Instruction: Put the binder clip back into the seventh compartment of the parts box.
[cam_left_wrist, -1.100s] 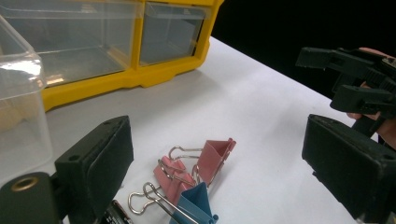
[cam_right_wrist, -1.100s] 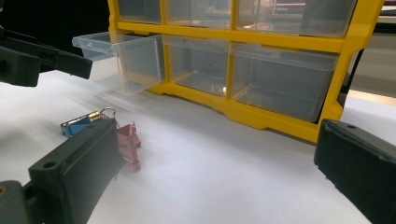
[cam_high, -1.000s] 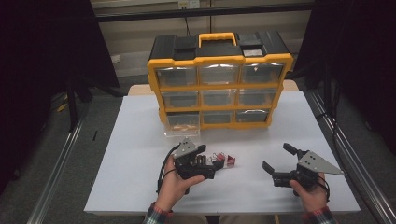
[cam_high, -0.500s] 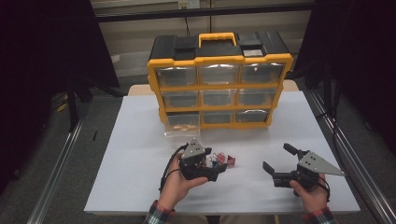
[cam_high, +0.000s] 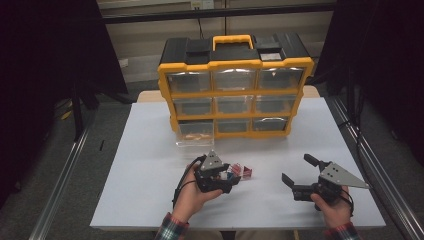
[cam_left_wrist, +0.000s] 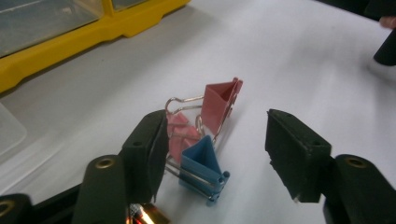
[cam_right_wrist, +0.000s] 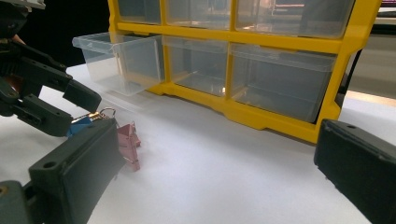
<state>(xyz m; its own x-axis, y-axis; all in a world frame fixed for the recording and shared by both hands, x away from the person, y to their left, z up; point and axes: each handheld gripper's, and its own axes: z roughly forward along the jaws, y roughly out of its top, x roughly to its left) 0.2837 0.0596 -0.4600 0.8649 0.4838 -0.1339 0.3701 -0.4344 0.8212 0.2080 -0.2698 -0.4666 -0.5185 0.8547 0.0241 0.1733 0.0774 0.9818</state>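
The blue clip lies on the table, touching pink clips at its 12 o'clock, between your left gripper's closing, not-yet-touching jaws; your right gripper, at 3 o'clock, gapes empty.

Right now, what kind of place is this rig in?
Probably a lab or workshop data-collection bench, not a home. A white table sits inside dark curtains with metal rails on the floor. On it stand a yellow parts organizer with clear drawers and a few binder clips as practice items.
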